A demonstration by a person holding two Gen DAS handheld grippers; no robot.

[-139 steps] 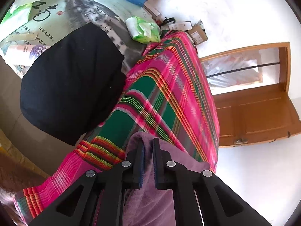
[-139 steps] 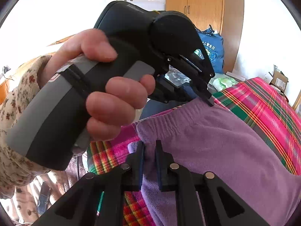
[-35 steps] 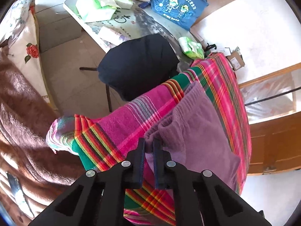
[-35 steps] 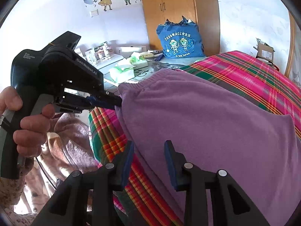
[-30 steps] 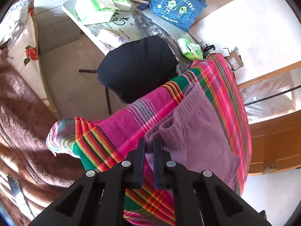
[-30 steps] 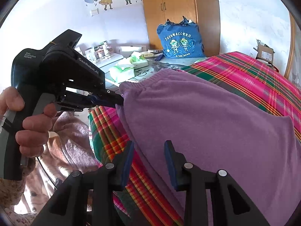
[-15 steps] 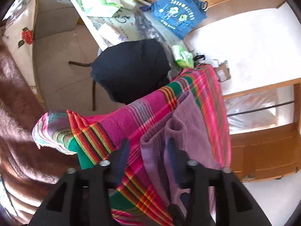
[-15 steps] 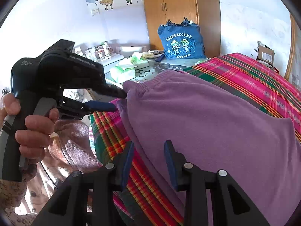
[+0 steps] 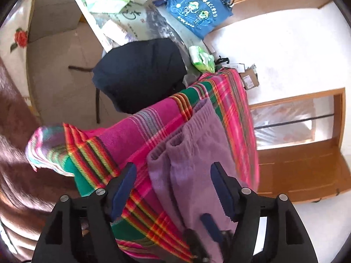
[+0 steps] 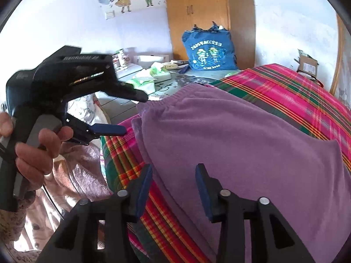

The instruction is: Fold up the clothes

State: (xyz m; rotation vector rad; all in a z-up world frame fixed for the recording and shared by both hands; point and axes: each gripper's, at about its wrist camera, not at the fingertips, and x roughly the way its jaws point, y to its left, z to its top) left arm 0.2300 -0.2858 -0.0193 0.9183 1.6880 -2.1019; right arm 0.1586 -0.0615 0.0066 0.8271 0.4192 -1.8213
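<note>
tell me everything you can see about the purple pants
The purple pants look like soft fleece with a gathered elastic waistband. They lie folded in layers, flat on the plaid cloth, with stacked edges at the near left. Neither gripper grips them: the left gripper and right gripper both hover over the fabric with jaws opening, pads not pressing it. One corner sits between the right gripper's fingers.

Left gripper tilted downward, jaws opening wide, pads pressing nothing. Right gripper tilted downward, jaws opening. Left hand wrapped round its gripper's handle.
</note>
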